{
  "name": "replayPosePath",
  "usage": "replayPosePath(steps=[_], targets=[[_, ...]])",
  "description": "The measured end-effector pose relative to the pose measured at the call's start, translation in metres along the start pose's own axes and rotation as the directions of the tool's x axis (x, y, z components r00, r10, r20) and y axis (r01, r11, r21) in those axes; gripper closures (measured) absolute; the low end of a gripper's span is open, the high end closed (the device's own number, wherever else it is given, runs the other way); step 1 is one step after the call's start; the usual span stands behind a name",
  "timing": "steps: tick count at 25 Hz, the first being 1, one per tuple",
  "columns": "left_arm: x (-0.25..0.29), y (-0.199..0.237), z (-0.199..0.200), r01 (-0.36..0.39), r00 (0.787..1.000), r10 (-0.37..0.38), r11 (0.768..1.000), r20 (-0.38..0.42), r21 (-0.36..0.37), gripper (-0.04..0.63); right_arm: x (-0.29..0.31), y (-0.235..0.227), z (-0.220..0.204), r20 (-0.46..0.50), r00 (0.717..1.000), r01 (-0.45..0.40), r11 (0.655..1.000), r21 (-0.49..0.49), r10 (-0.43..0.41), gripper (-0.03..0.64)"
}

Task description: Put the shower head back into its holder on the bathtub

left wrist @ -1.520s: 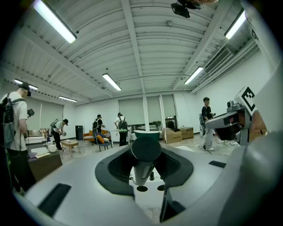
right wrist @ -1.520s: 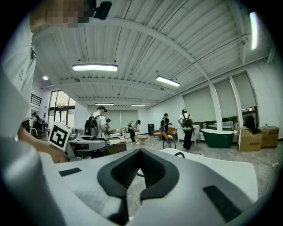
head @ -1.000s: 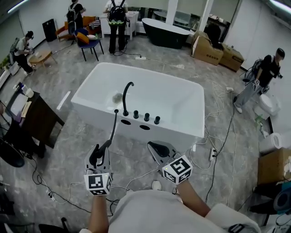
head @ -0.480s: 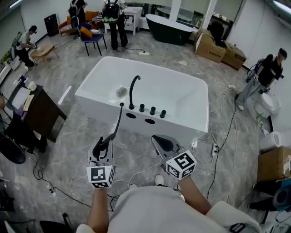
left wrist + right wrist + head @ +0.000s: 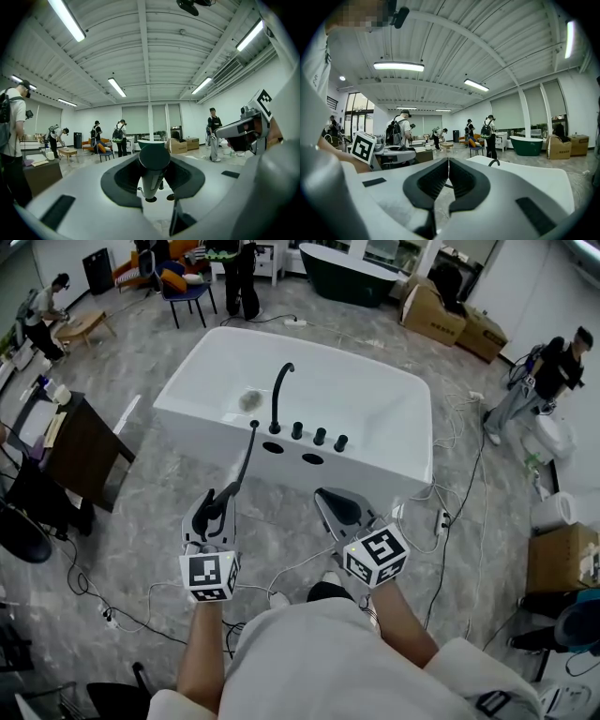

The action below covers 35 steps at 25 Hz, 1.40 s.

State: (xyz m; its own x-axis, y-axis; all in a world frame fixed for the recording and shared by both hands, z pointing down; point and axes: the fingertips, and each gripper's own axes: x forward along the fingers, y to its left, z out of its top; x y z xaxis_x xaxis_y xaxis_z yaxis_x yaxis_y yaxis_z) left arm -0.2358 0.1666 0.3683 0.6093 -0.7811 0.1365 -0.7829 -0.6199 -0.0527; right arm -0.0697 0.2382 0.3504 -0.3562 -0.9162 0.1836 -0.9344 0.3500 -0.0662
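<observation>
Grey floor point(image 5: 131, 521) before white bathtub point(image 5: 380, 474) — slim black shower head point(image 5: 242, 465) clamped in left tongs point(image 5: 214, 512); right tongs point(image 5: 337, 512) together, empty.

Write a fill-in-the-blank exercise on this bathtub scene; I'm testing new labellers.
The left gripper is shut on the black ___.
The jaws of the right gripper are ___, with nothing between them.
Next to the curved faucet on the white bathtub stand ___ black knobs.
Missing words: shower head; shut; three.
</observation>
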Motion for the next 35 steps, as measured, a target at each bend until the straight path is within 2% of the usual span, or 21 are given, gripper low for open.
replayPosePath(steps=[11, 17, 25, 35], targets=[[0.004, 0.008, 0.004, 0.028, 1.0, -0.028, 1.0, 0.005, 0.012, 0.456, 0.016, 0.01, -0.004, -0.013, 1.0, -0.002, 1.0, 0.02, 0.003, 0.598], [0.013, 0.017, 0.016, 0.027, 0.999, -0.027, 0.999, 0.03, 0.027, 0.457, 0.039, 0.007, -0.003, -0.003, 0.999, -0.032, 0.999, 0.025, 0.033, 0.598], [0.045, 0.034, 0.037, 0.003, 0.998, -0.005, 1.0, 0.067, 0.03, 0.457, 0.087, -0.021, -0.001, -0.007, 0.997, -0.072, 0.997, 0.028, 0.072, 0.598], [0.129, 0.055, 0.053, -0.003, 0.998, 0.002, 1.0, 0.066, 0.02, 0.459, 0.163, -0.088, 0.004, -0.03, 0.994, -0.108, 0.993, 0.053, 0.11, 0.598]])
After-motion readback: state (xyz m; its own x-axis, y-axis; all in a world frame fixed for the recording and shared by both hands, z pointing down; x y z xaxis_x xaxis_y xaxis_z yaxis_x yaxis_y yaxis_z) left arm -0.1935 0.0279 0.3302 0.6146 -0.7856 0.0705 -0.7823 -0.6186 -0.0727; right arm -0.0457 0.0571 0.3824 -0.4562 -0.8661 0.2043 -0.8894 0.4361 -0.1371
